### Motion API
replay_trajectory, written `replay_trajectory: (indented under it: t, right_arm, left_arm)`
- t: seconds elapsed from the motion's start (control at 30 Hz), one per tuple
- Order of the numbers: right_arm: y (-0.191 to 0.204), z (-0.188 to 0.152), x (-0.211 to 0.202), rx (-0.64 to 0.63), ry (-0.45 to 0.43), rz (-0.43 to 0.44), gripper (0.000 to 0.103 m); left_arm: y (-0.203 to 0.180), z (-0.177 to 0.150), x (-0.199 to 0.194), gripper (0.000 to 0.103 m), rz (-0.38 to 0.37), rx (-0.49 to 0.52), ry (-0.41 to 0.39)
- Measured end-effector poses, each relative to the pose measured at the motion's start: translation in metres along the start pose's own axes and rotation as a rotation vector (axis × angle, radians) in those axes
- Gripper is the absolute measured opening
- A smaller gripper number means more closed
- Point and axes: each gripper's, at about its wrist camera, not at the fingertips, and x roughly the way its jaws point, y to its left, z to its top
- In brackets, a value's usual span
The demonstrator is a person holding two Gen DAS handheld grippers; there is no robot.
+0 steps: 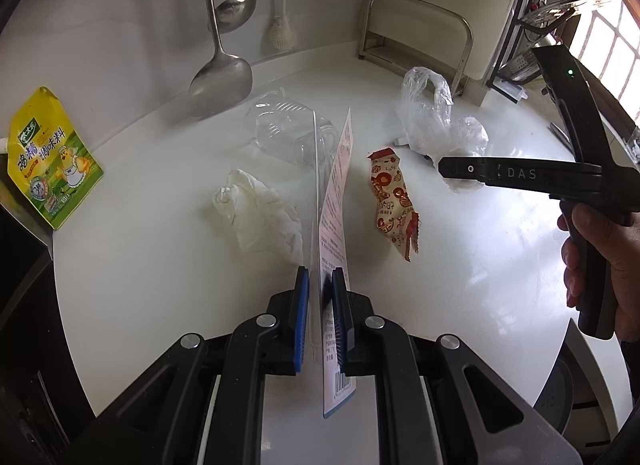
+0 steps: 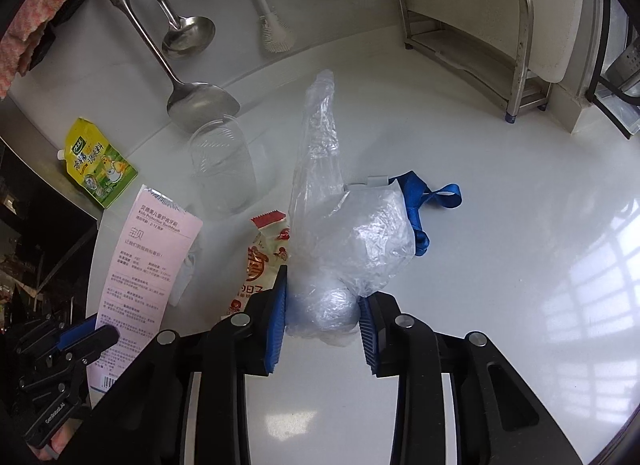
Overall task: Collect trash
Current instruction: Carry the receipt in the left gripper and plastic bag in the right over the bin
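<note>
A pink toothbrush package [image 1: 334, 201] is clamped edge-on between the nearly closed jaws of the left gripper [image 1: 320, 305]. A clear plastic bag [image 2: 352, 249] is pinched between the narrowed jaws of the right gripper [image 2: 322, 309]. Left of these jaws, a snack wrapper [image 2: 262, 257] is seen on the white counter [image 2: 500, 265]; beyond the left jaws, a crumpled tissue [image 1: 260, 217].

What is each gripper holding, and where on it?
Left gripper: pink toothbrush package, clamped near its barcode end. Right gripper: clear plastic bag, around its bulging lower end.
</note>
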Motion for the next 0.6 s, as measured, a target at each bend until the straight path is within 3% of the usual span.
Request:
replay_trajectory:
  t: [0.27, 0.6]
  right_arm:
    - [-0.011, -0.022, -0.049, 0.011, -0.049, 0.023, 0.031]
    - [-0.021, -0.077, -0.097, 0.007, -0.052, 0.041, 0.031]
  left_arm:
    - [-0.019, -0.004, -0.019, 0.012, 0.003, 0.004, -0.025]
    - [-0.053, -0.024, -0.051, 0.012, 0.025, 0.02, -0.043]
